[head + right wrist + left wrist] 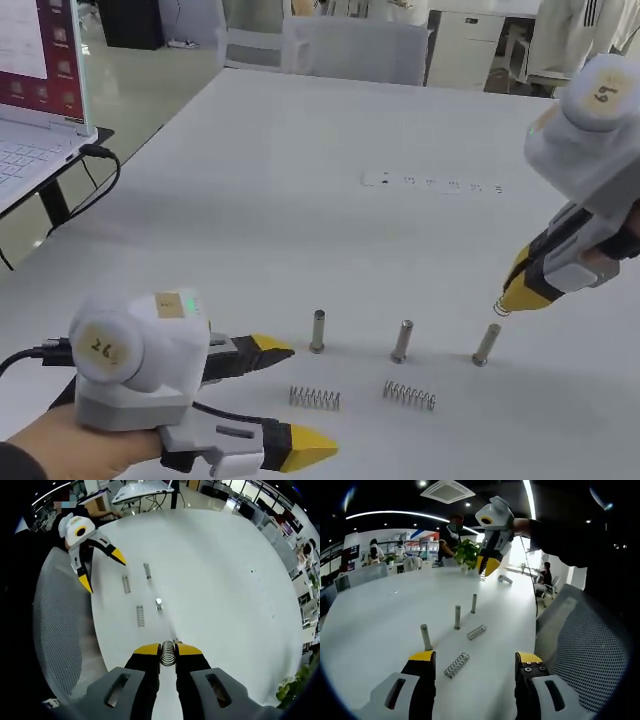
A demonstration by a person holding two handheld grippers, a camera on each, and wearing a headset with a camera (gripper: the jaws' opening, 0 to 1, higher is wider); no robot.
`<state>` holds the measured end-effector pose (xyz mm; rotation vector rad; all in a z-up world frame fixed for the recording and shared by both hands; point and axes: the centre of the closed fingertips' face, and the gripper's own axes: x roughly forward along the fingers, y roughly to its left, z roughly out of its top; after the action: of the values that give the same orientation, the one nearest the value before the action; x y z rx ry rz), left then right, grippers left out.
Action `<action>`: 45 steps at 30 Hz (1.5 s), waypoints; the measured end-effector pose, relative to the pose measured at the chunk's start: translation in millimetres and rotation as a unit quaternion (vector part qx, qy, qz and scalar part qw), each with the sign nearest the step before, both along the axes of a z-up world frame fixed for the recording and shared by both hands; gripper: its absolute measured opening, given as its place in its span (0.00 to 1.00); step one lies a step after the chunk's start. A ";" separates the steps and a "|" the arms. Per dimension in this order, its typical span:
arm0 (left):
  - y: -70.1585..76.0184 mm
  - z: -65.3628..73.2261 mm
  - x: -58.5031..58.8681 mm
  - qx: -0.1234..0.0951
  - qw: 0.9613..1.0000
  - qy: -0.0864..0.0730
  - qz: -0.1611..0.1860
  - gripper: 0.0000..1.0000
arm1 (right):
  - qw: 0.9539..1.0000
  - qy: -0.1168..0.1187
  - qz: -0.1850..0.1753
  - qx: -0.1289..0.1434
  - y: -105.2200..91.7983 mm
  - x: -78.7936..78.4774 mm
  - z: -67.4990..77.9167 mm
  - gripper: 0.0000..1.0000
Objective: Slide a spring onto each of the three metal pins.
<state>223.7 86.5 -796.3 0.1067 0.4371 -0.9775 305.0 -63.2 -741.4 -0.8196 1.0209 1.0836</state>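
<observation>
R claw: mine, clamped on 1 spring, just above right-end pin | L claw: jaws apart, empty | table: 2 loose springs, 3 upright pins

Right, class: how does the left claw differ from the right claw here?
The yellow-tipped black left claw is open and empty; the right claw is shut on a small coiled metal spring. The left claw sits low by two loose springs; the right claw angles down near the end metal pin. Both have yellow tips.
</observation>
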 end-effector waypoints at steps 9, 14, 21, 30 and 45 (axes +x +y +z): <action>1.0 0.6 1.0 -0.003 1.000 -0.001 0.009 0.63 | 1.000 0.008 -0.005 -0.021 -4.8 12.4 -14.7 0.09; -0.1 0.0 -0.2 -0.002 1.000 0.000 0.010 0.63 | 0.999 0.020 -0.015 -0.024 -6.5 24.1 -26.9 0.09; 1.2 1.6 0.7 -0.004 1.000 -0.002 0.014 0.64 | 0.999 0.032 -0.025 -0.025 -8.9 23.9 -34.5 0.09; 1.1 1.3 0.9 -0.003 1.000 -0.001 0.014 0.64 | 0.998 0.040 -0.035 -0.024 -10.9 24.8 -41.3 0.09; 0.4 1.0 -0.7 -0.002 1.000 0.001 0.012 0.62 | 0.998 0.048 -0.039 -0.025 -11.3 23.9 -48.3 0.09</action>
<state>223.0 86.9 -795.3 0.0972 0.4366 -0.9555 329.0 -74.5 -789.7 -0.7673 1.1550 1.0421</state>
